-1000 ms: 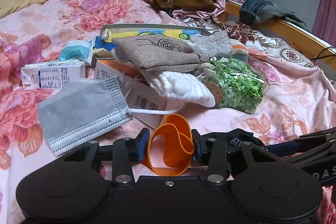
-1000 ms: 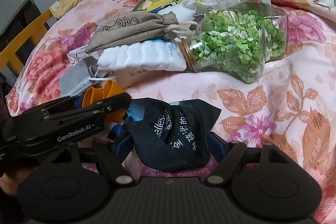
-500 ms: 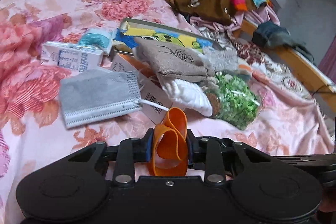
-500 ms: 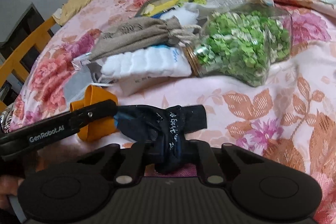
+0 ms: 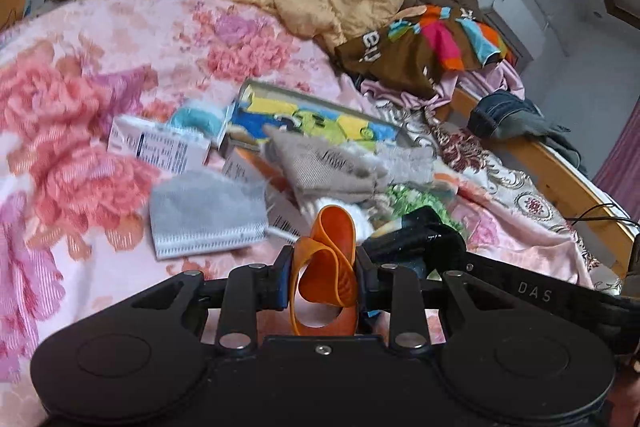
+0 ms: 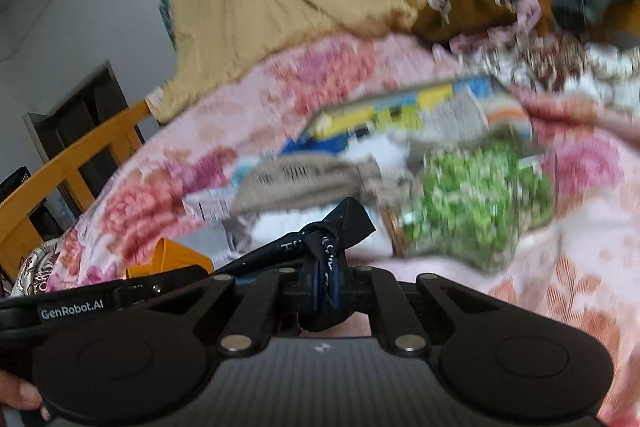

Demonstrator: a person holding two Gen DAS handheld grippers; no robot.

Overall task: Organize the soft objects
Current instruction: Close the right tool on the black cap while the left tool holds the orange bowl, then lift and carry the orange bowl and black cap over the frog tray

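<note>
broadly, floral bedspread [image 5: 80, 131] strewn with clutter; beige pouch [image 5: 320, 163], grey mask [image 5: 204, 215] heaped mid-bed, likely awaiting sorting. nearer, left gripper [image 5: 323, 269] clamped on folded orange band [image 5: 326, 267], right gripper [image 6: 323, 281] pinching bunched black cloth [image 6: 320, 255], both held above the bedding, presumably for carrying off.

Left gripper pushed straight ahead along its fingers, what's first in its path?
Probably the white folded cloth under the tan pouch, directly beyond the orange band that the left gripper is shut on. The picture is blurred and depth is unclear, so the barcoded box could come first.
</note>
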